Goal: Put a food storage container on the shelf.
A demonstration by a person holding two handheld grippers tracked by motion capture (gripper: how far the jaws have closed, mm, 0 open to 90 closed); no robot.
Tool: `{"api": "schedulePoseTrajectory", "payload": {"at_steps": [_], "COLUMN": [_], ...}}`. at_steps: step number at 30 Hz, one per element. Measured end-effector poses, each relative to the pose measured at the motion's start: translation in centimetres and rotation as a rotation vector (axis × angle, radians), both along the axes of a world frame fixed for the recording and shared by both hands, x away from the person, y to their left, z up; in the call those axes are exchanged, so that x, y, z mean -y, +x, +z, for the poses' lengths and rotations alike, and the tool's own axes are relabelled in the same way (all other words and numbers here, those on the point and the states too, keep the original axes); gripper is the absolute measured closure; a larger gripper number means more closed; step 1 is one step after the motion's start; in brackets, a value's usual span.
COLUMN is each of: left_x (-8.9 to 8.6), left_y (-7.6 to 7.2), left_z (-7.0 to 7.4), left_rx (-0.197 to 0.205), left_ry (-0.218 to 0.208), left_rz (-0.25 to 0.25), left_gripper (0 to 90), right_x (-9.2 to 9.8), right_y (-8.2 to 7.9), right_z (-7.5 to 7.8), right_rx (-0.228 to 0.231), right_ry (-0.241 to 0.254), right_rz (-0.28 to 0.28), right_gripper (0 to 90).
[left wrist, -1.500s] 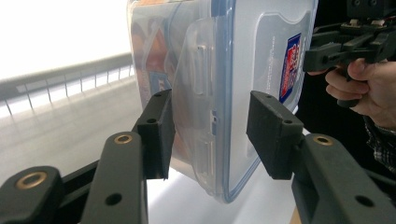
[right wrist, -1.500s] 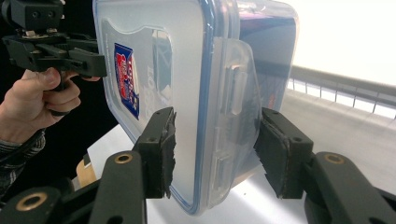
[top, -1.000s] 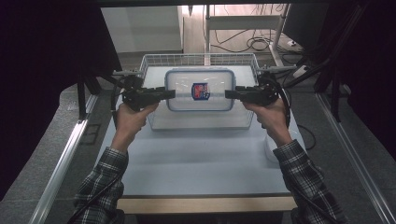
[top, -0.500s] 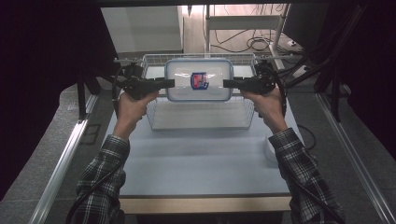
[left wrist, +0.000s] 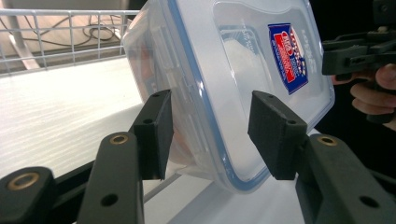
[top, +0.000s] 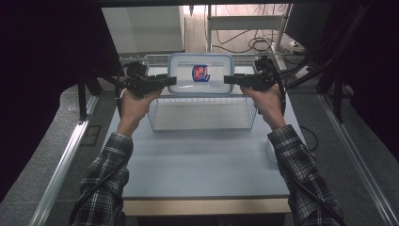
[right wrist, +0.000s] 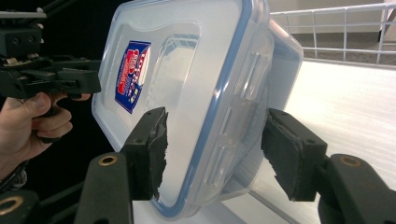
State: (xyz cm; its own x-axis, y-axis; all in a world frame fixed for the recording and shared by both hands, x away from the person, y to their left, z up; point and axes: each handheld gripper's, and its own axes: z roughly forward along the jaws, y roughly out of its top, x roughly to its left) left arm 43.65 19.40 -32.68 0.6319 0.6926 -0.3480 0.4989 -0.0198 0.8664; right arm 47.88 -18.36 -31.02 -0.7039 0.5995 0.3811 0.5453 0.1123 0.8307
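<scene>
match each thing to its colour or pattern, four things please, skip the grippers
Things:
1. lid rim of the clear food container
2. sticker on that lid
3. wire basket
4. sleeve

Colours or patterns:
a. red and blue
b. dark and white plaid
c. light blue
d. white mesh

Pairs: 1-c, 2-a, 3-d, 4-b

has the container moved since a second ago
Yes. The container has gone from over the middle of the wire basket toward its far rim, away from the person, and tilted up.
</scene>
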Motion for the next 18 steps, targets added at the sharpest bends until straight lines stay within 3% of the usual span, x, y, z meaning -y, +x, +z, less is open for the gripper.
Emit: {"api": "schedulePoseTrajectory", "payload": {"at_steps": [5,8,10,11,13,18], "left_x": [0.4,0.3,0.3,0.3,0.5,0.8], "left_y": [0.2,0.7,0.8,0.8,0.9,1.1], "left_z": [-0.2,-0.2,0.0,0.0,0.5,0.7], "left_rx": [-0.018,-0.018,-0.018,-0.018,-0.012,-0.005], "left_ry": [0.042,0.005,0.005,0.005,0.036,0.059], "left_rz": [0.016,0.033,0.044,0.044,0.064,0.073], "left_gripper": [46.4,47.2,47.1,47.2,46.9,44.1], "right_x": [-0.1,-0.4,-0.7,-0.7,-1.0,-1.2], "right_y": [0.5,0.4,0.3,0.3,0.5,0.4], "right_z": [0.0,0.2,0.5,0.5,0.7,0.8], "right_rx": [-0.037,0.0,0.017,0.017,0.038,0.072], "right_ry": [0.013,-0.029,-0.075,-0.075,-0.103,-0.098], "right_rz": [-0.023,-0.075,-0.107,-0.107,-0.141,-0.144], "right_gripper": [37.2,35.2,34.2,34.2,34.9,46.4]}}
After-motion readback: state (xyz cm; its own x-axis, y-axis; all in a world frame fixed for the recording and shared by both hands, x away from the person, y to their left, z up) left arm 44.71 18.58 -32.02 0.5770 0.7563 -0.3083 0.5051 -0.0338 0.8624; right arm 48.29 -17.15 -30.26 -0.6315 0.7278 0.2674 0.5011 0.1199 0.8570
